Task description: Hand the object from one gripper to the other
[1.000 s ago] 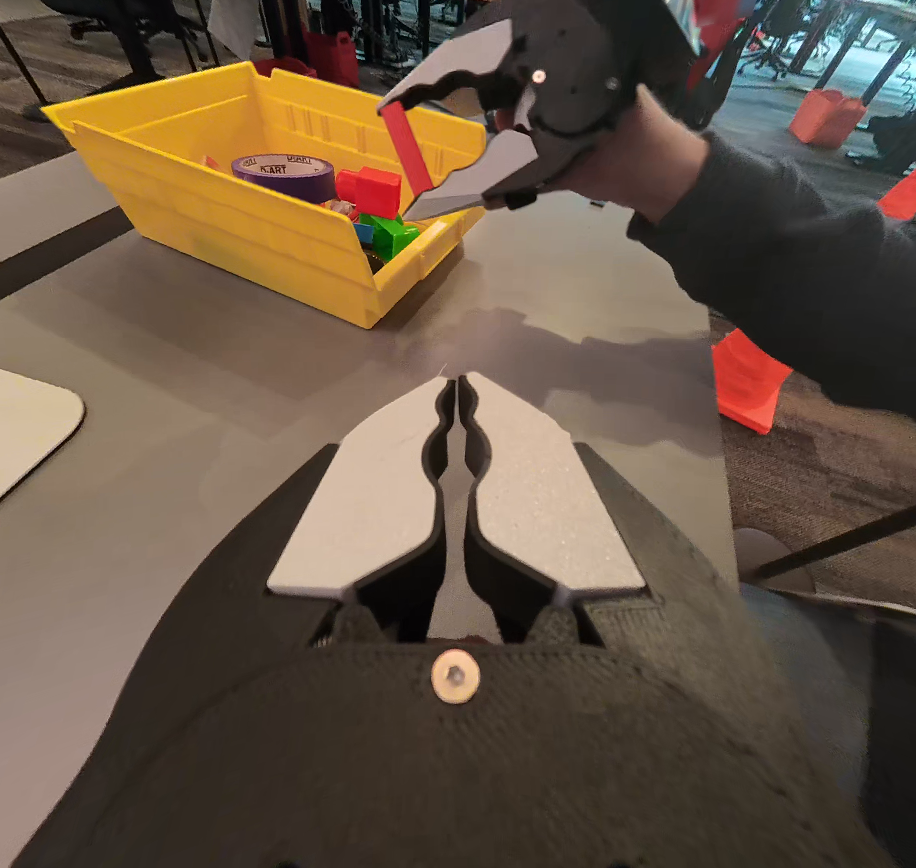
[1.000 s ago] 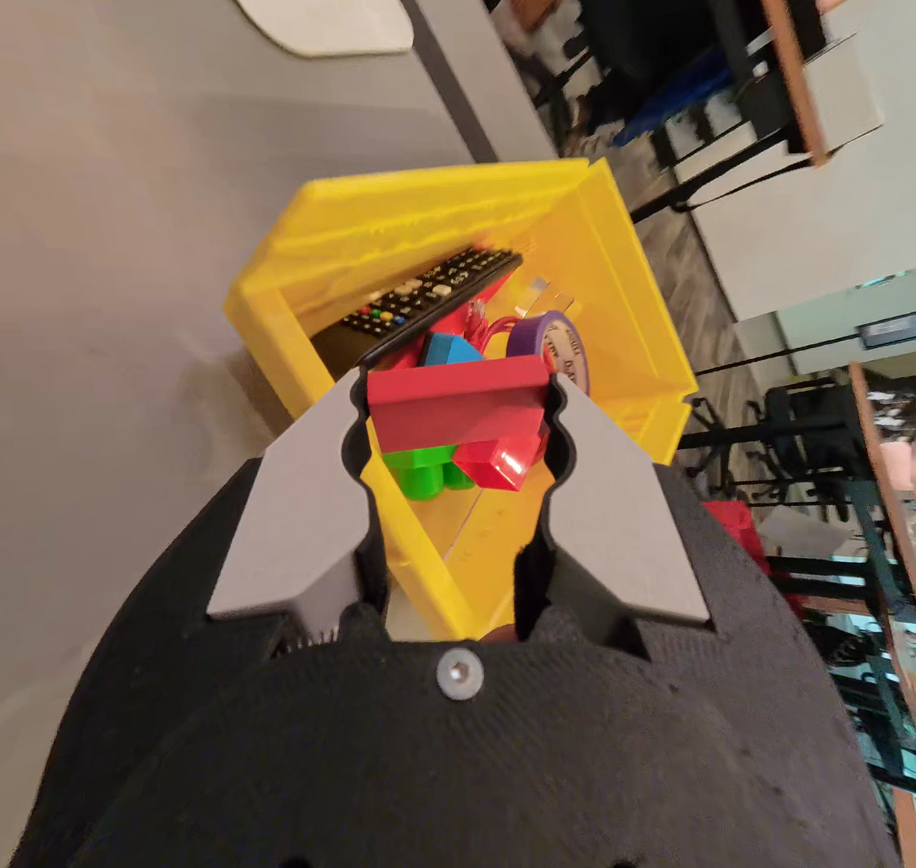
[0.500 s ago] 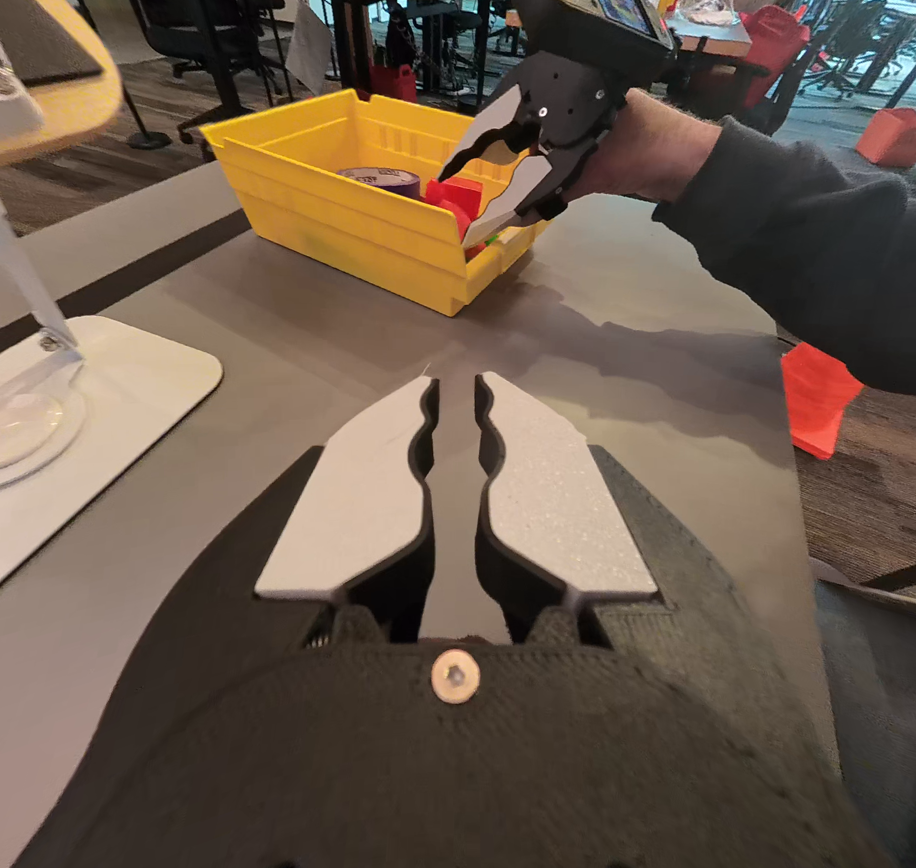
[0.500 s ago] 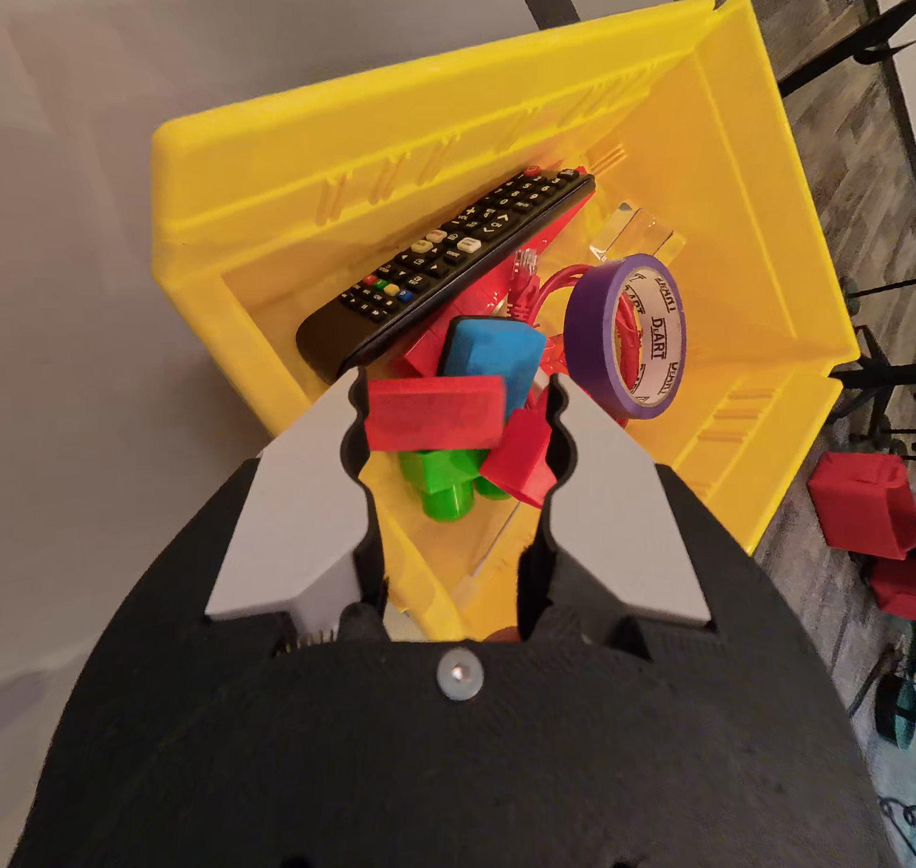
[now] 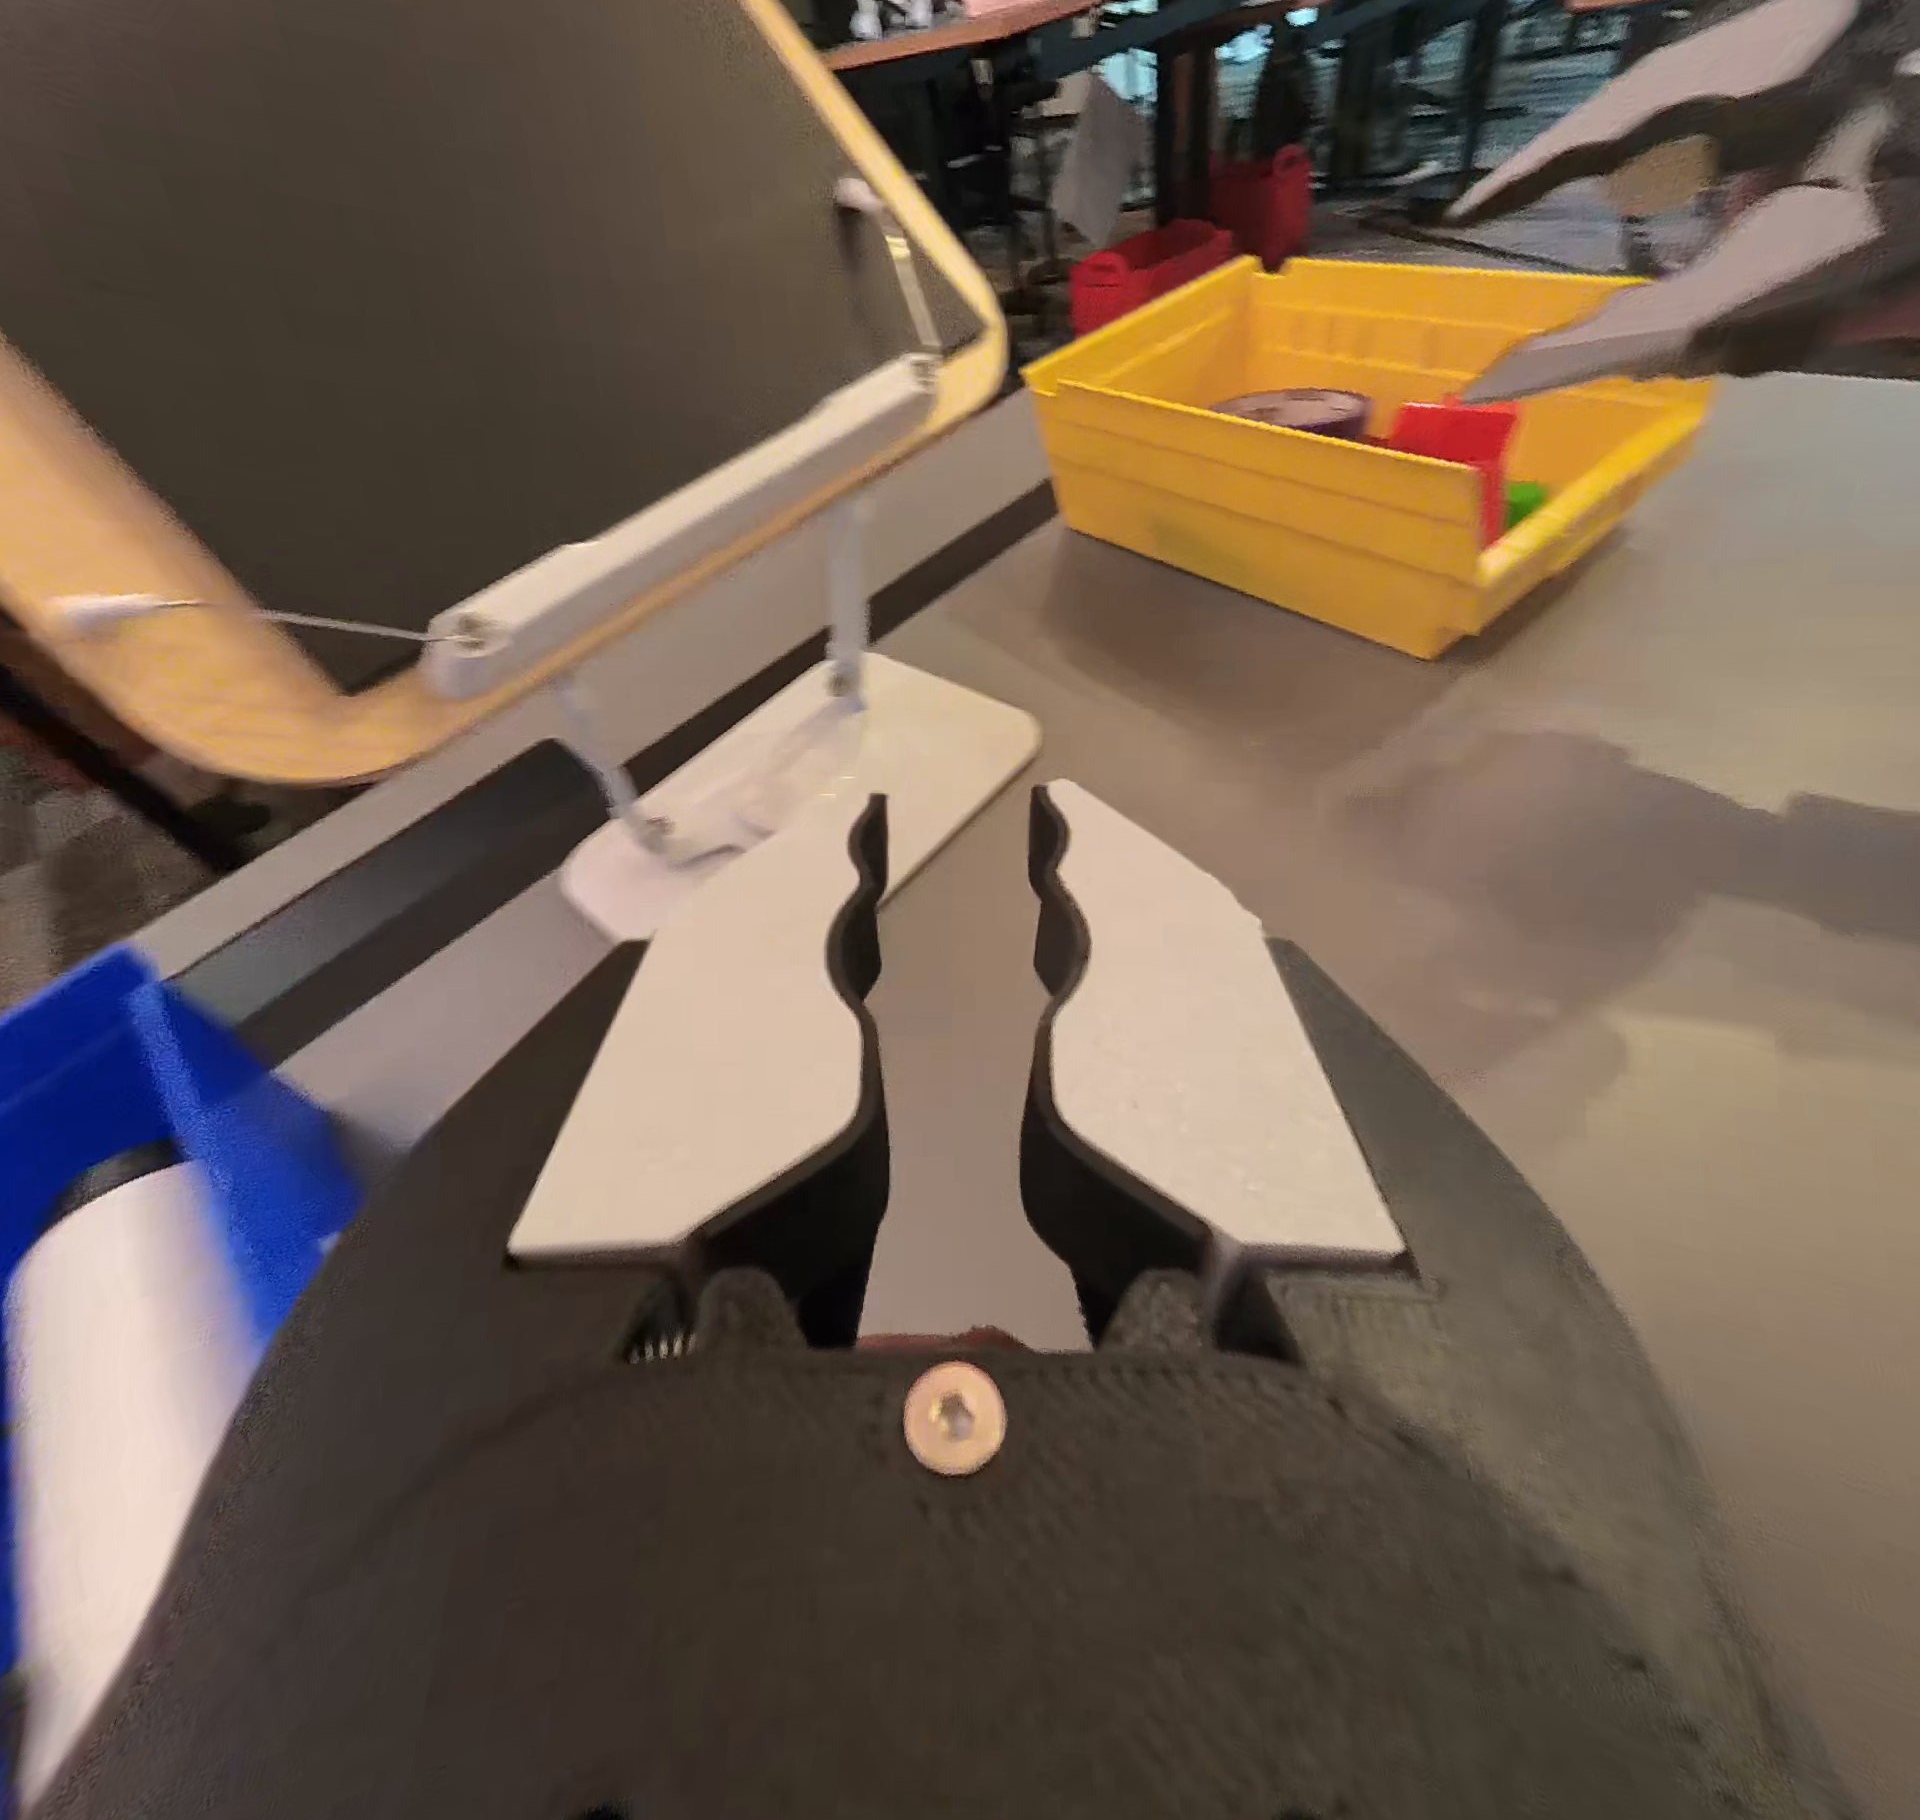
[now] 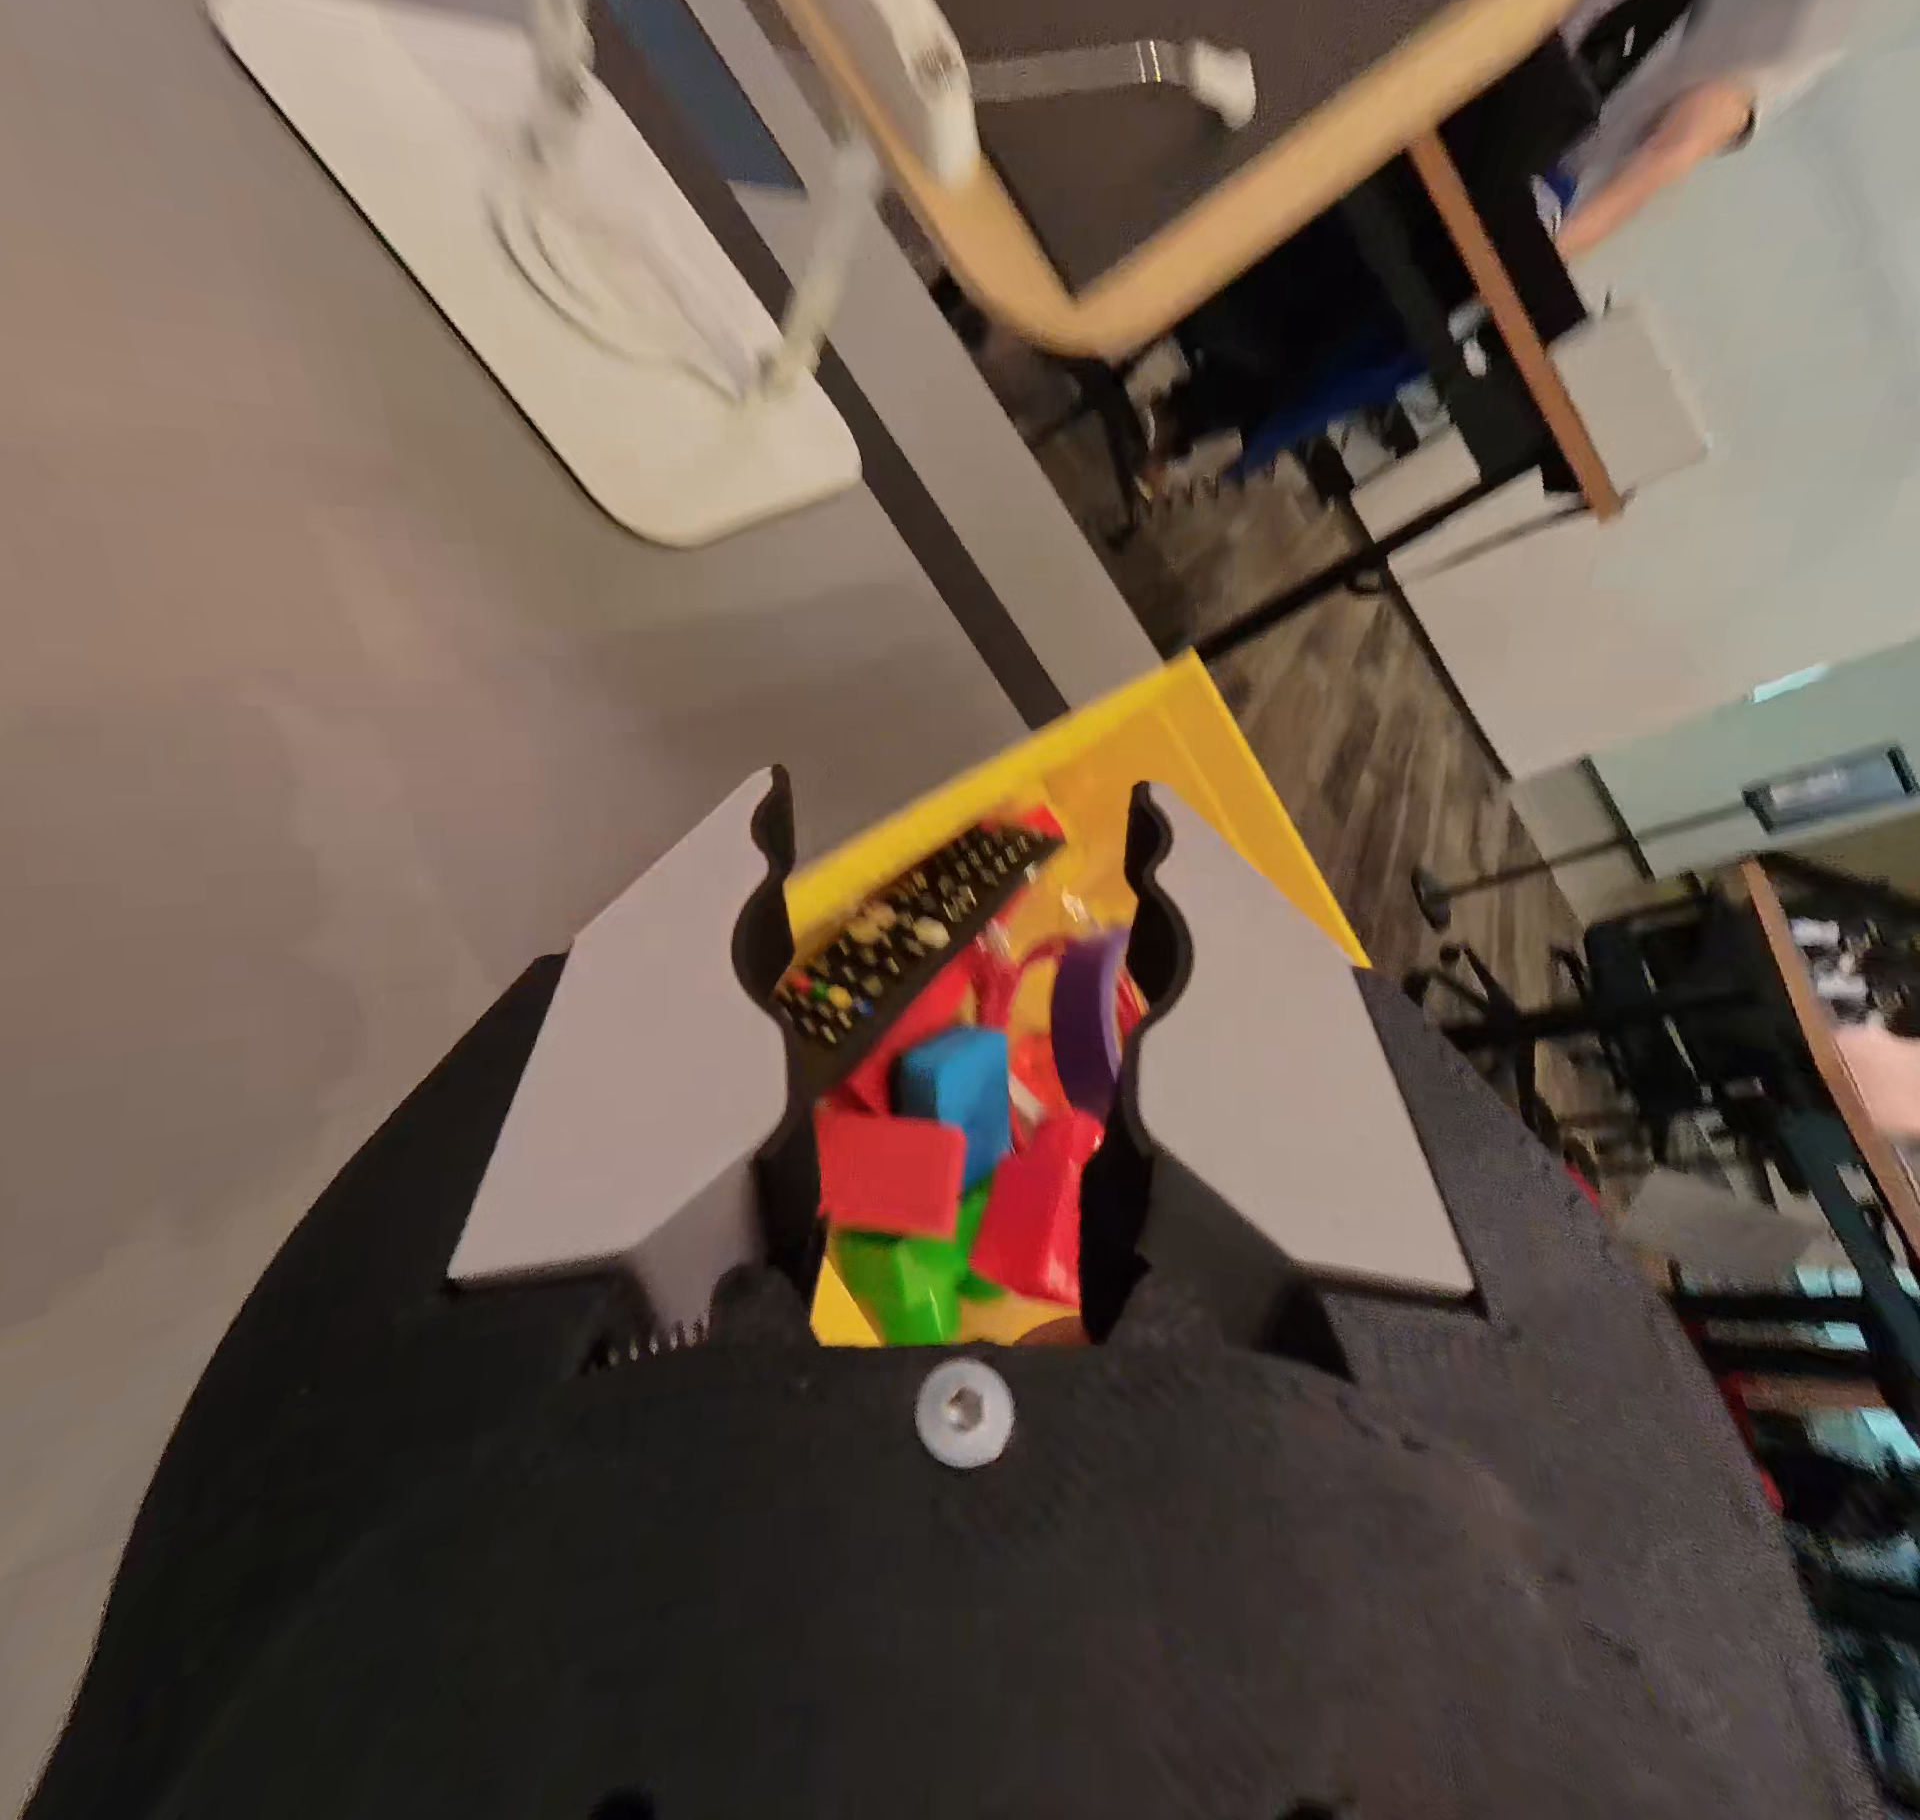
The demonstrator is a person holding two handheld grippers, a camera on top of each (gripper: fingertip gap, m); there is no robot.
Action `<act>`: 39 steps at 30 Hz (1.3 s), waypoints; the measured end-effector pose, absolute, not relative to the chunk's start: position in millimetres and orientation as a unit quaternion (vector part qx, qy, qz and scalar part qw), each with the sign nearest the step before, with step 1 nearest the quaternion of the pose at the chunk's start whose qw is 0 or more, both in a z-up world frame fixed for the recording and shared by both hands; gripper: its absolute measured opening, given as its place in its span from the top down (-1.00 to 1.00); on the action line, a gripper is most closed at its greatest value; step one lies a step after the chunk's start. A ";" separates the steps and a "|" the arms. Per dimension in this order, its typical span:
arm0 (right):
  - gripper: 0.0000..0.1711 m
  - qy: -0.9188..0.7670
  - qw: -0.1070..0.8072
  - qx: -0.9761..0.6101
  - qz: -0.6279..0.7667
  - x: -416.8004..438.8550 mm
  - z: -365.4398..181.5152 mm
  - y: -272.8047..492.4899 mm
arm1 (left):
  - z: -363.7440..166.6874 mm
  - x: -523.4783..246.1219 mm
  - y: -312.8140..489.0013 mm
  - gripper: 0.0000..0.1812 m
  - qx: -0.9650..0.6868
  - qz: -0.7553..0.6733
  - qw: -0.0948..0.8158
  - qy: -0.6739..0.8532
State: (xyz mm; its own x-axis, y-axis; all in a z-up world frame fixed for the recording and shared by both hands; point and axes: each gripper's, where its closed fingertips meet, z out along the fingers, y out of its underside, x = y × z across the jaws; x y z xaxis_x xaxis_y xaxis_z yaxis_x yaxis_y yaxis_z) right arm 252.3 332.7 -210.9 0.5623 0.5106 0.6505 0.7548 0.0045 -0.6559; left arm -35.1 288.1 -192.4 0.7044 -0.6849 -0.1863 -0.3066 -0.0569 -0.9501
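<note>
A flat red block [image 6: 888, 1183] lies loose in the yellow bin [image 6: 1226, 731], on top of a green block [image 6: 899, 1282]. My right gripper [image 6: 956, 794] is open and empty above the bin, with the red block showing between its jaws but apart from them. In the left wrist view the right gripper [image 5: 1465, 305] is blurred, open, over the bin [image 5: 1299, 513], its lower fingertip just above a red block [image 5: 1455, 430]. My left gripper [image 5: 958, 814] is partly open and empty, low over the grey table, well short of the bin.
The bin also holds a black remote [image 6: 914, 929], purple tape [image 6: 1086, 1012], a blue block [image 6: 956, 1084] and another red block [image 6: 1039, 1220]. A dark panel on a white stand base [image 5: 831, 762] is left of the bin. A blue bin [image 5: 125, 1126] sits at the near left. Spacing between my two grippers at the tips: around 30 cm.
My right gripper opened and let the red block go into the yellow bin, then pulled back. My left gripper opened a little and swung left, bringing the stand and blue bin into view.
</note>
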 end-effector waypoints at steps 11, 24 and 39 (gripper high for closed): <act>0.41 -0.493 0.594 -0.627 0.108 62.4 -214.4 313.7 | -189.7 -206.2 334.7 0.54 -0.816 -0.020 0.520 0.249; 0.45 -0.481 0.584 -0.630 0.176 -26.7 -278.8 361.9 | -235.7 -286.2 376.0 0.35 -0.876 -0.082 0.439 0.180; 0.50 -0.545 0.562 -0.600 0.169 -72.1 -310.2 376.5 | -333.4 -257.1 408.5 -0.08 -0.952 -0.158 0.165 0.206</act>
State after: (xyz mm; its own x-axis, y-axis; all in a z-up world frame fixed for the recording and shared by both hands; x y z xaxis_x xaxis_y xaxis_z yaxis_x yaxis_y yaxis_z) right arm -72.1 376.5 -310.2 0.3502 0.8425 0.4094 0.4637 0.2239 -0.8573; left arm -257.1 408.5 -333.4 0.8655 -0.4439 0.2321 -0.3401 -0.8609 -0.3783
